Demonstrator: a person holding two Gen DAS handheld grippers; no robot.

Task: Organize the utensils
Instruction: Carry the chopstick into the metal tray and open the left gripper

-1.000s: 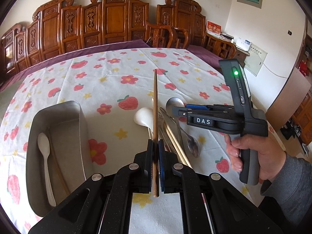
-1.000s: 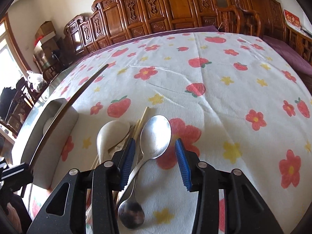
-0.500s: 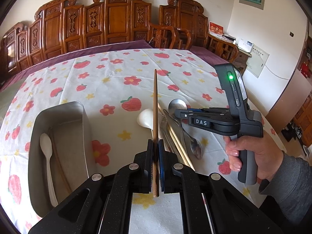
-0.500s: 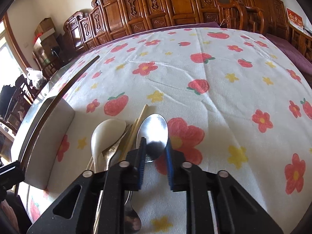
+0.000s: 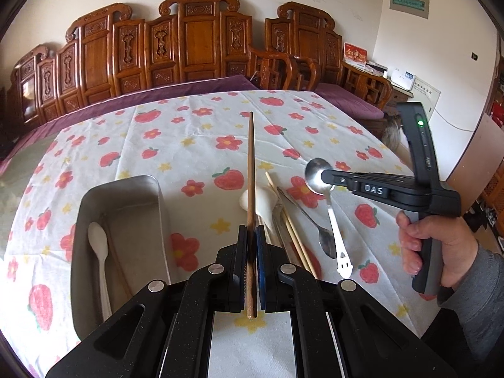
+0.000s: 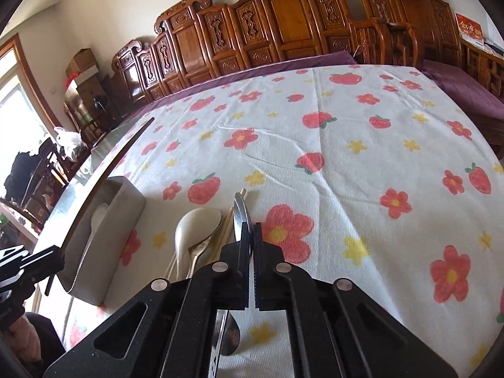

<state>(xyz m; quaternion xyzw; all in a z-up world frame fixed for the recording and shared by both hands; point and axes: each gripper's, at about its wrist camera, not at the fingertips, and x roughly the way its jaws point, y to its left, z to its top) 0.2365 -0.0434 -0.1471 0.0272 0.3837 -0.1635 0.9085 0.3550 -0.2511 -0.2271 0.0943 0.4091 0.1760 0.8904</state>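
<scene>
Now both tongs are loaded. The left tongs (image 5: 251, 253) sit clamped tight on a long dark wooden chopstick (image 5: 250, 170), which juts straight out toward twelve o'clock above the flower-and-strawberry tablecloth surface (image 5: 195, 132). The right tongs (image 6: 252, 242) have just been closing and now pinch the bowl of a shiny steel spoon with a cut-out handle (image 5: 330, 217); from the left wrist camera that spoon hangs lifted off the cloth, handle drooping toward six o'clock.

At nine o'clock of the left tongs stands the grey rectangular metal bin (image 5: 157, 208), already holding a white plastic spoon (image 5: 100, 252). Between the two tongs, on the surface, lies the leftover pile: a white ceramic soup spoon (image 5: 267, 203), pale bamboo chopsticks (image 5: 291, 223) and a second small steel spoon (image 5: 315, 223).

So the step in hand looks like pick-up done, carry pending. Next, I'd say, each piece needs swinging over to the bin, long items lined up with its length, tipped down inside before the tongs release. Watch that spoon: a pinch on a curved bowl could let it pivot or slip.
</scene>
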